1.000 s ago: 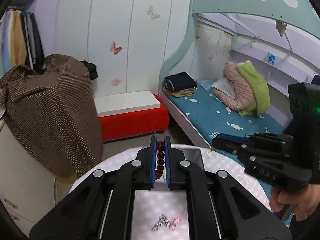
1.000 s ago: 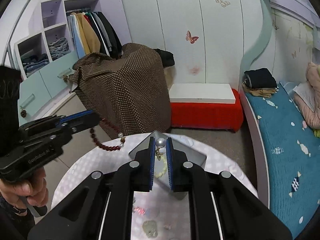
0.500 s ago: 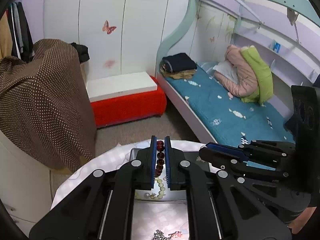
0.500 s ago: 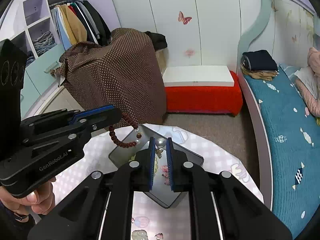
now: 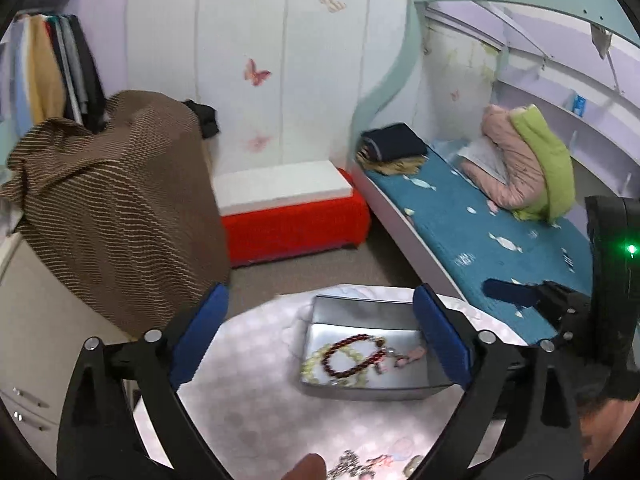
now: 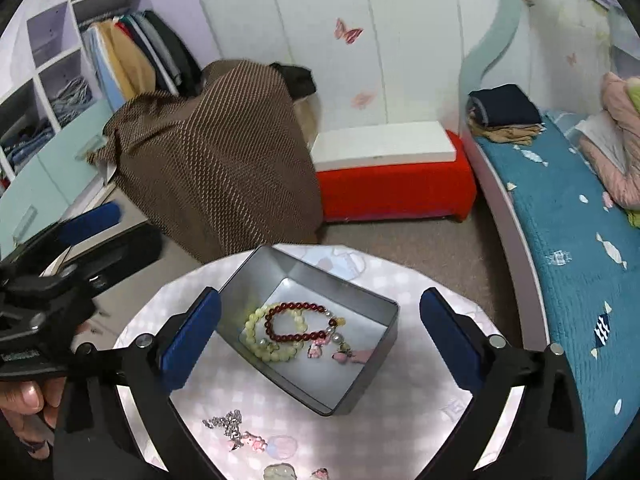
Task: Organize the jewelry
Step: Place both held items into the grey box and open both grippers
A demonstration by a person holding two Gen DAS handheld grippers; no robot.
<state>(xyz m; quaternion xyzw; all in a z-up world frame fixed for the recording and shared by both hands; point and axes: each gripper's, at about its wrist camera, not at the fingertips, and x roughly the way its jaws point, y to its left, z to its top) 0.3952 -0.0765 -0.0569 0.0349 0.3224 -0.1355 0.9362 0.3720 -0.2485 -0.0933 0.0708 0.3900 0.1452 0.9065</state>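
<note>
Each wrist camera looks forward and down between its own blue-padded fingers, from close above the round pink-checked bench [image 5: 256, 392]. Both views share the open rectangular grey metal tin [image 5: 362, 308] [image 6: 362, 376], the red-sided white-topped bench seat [image 6: 394, 184] and the teal-sheeted bed [image 5: 480, 232].

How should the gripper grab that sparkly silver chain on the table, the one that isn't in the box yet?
Judging by its pose, come straight down from above. The silver chain lies flat in a small bunched heap on the table, outside the metal box, so nothing sticks up sideways. Close the open right gripper across the thickest clump; a loose end may slip out.
</note>
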